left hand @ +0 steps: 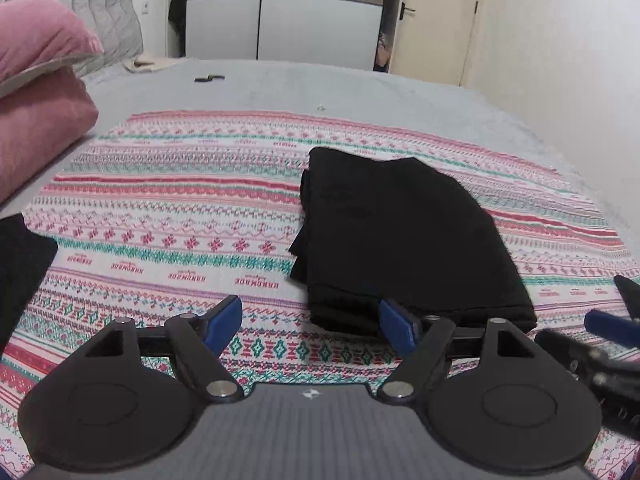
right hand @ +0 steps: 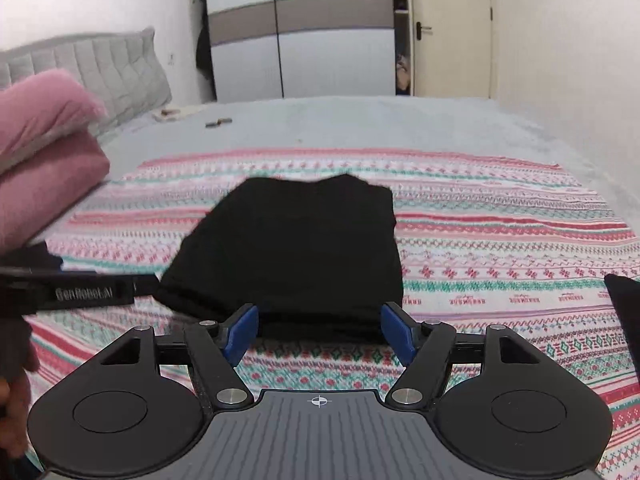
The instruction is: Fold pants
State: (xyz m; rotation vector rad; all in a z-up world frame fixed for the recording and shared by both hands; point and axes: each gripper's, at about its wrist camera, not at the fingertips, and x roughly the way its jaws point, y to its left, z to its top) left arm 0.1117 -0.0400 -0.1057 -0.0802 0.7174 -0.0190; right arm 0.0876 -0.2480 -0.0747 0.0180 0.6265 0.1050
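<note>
Black pants [left hand: 404, 236] are lying folded on the patterned blanket [left hand: 168, 216]. Left gripper [left hand: 311, 322] and right gripper [right hand: 319, 330] are both hanging wide open, gripping nothing. Only the right view is catching a hand [right hand: 14, 412].

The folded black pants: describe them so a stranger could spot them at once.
Start at the grey bed and find the striped, patterned blanket spread over it. The folded black pants lie on that blanket, a plain dark rectangle, unlike the pink pillows stacked at the left.
</note>
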